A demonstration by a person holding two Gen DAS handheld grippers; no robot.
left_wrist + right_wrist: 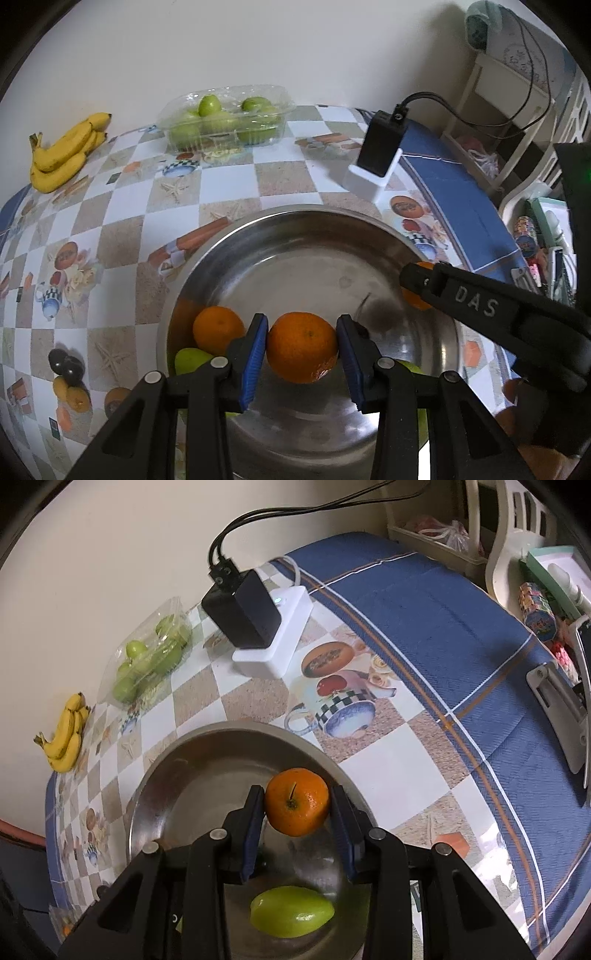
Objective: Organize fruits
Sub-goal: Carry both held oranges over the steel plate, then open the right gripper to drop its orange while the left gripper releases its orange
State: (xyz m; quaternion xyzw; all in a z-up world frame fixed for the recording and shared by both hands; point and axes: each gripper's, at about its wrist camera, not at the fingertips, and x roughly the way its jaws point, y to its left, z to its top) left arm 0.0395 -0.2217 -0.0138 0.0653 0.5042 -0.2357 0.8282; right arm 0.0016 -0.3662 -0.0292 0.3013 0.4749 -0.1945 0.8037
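Note:
In the left wrist view my left gripper (pixel 302 320) is shut on an orange (pixel 301 350), held above the steel bowl (pixel 295 216). A second orange (pixel 218 328) and a green fruit (pixel 190 360) lie at the bowl's left side. In the right wrist view my right gripper (pixel 295 792) is shut on another orange (pixel 297 805), stem towards the camera, over the bowl's (pixel 229 729) right part. Below it a green fruit (pixel 291 910) rests in the bowl. One of the right gripper's fingers (pixel 461 291) reaches in from the right in the left wrist view.
Bananas (pixel 62 151) lie at the table's far left by the wall. A clear clamshell of green fruits (pixel 225 118) stands behind the bowl. A black charger on a white dock (pixel 380 151), with cables, stands at the back right. Shelves and clutter sit beyond the table's right edge.

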